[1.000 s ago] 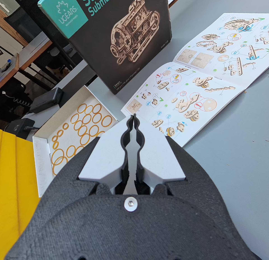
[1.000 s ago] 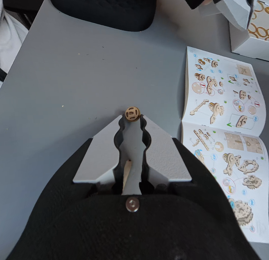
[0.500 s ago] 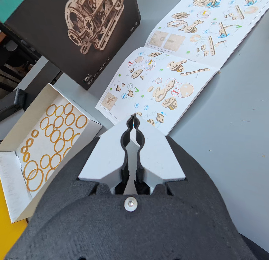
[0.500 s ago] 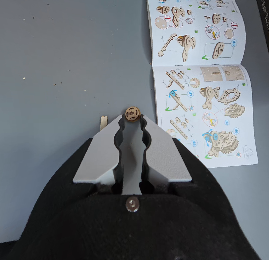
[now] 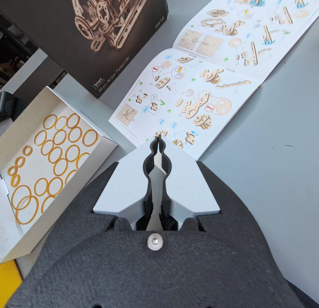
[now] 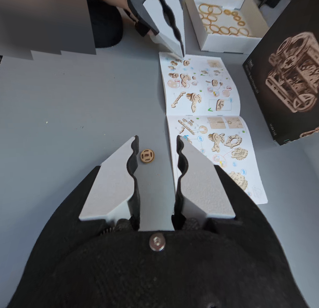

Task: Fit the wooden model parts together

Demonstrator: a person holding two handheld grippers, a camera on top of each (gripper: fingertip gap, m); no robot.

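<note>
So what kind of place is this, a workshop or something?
Probably an office or hobby desk set up for model building: a grey table holds an open instruction booklet, the model kit's dark box and a white tray of rubber bands.

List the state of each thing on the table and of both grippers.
Left gripper: shut, empty, tips over the booklet.
Right gripper: open, empty.
Wooden disc: flat on the table, between the right fingers, loose.
Booklet: open, flat.
White box: open, rubber bands inside.
Dark box: upright.

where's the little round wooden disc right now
In the right wrist view, the wooden disc lies flat on the grey table, between the open right gripper's fingers, nearer its left one.
</note>
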